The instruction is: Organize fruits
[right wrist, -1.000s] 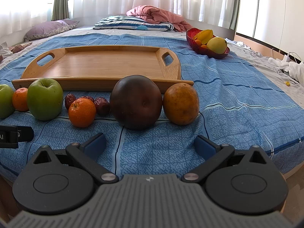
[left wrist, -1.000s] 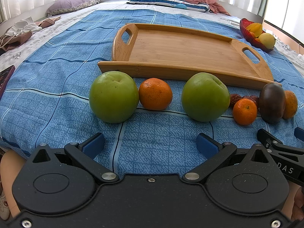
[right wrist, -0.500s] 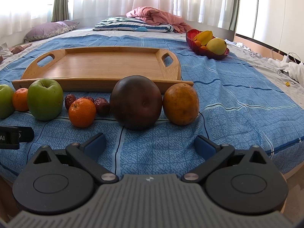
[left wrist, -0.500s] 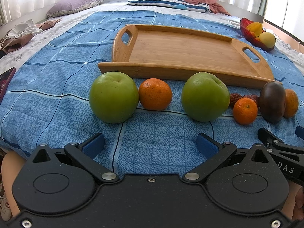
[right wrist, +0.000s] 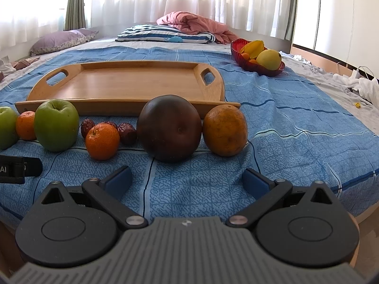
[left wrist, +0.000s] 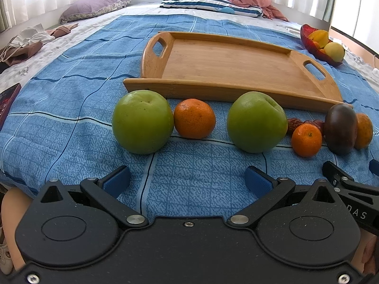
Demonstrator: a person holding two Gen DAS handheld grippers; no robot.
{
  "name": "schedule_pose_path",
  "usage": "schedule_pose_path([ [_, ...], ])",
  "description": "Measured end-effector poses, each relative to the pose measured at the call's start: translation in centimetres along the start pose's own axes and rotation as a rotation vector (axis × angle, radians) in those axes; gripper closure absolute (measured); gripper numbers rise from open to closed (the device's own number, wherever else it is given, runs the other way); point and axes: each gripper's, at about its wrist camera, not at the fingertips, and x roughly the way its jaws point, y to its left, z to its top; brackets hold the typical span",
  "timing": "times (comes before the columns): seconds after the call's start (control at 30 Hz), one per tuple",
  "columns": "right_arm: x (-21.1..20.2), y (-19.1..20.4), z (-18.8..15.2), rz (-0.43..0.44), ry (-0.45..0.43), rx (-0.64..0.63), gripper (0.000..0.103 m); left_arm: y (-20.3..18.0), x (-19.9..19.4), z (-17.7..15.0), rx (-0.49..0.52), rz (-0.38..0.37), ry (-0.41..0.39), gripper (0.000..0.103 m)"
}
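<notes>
A row of fruit lies on the blue bedspread in front of an empty wooden tray (left wrist: 227,71) (right wrist: 132,82). From the left: a green apple (left wrist: 142,121), an orange (left wrist: 194,118), a second green apple (left wrist: 257,125) (right wrist: 56,125), a small orange (left wrist: 306,139) (right wrist: 102,140), red dates (right wrist: 127,130), a dark brown round fruit (right wrist: 169,127) (left wrist: 340,127) and a dull orange fruit (right wrist: 225,129). My left gripper (left wrist: 187,181) is open, just short of the two apples. My right gripper (right wrist: 187,181) is open, just short of the dark fruit. Neither holds anything.
A red bowl (right wrist: 258,67) (left wrist: 315,47) with yellow fruit stands at the back right. Pillows (right wrist: 163,34) and a pink blanket (right wrist: 194,22) lie at the far end. Clothes (left wrist: 26,45) and a dark book (left wrist: 8,101) lie left. The bed's edge falls off right.
Both views have shifted very slightly; the fruit and tray have not moved, and both grippers remain open.
</notes>
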Motion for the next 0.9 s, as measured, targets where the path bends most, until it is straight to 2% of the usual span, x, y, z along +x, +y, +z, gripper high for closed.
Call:
schedule_pose_path([
  [0.17,0.1,0.3,0.0,-0.02,0.003,0.014,0.0,0.3,0.0,-0.3,0.012,-0.015,-0.016,0.0],
  [0.33,0.4,0.7,-0.1,-0.049,-0.009,0.022,0.0,0.0,0.1,-1.1,0.024,0.006,-0.087,0.0],
  [0.43,0.4,1.0,-0.2,-0.054,-0.02,0.014,0.0,0.0,-0.1,-1.2,0.02,0.01,-0.102,0.0],
  [0.67,-0.4,-1.0,0.2,0.068,-0.038,0.02,0.0,1.3,-1.2,-0.6,-0.002,-0.014,-0.111,0.0],
  [0.77,-1.2,-1.7,0.3,0.114,-0.07,0.025,0.004,1.9,-2.1,-0.3,-0.012,-0.004,-0.146,0.0],
  [0.9,-2.1,-2.5,0.8,0.124,-0.112,0.037,0.011,2.6,-3.2,0.4,-0.013,0.021,-0.208,0.0],
])
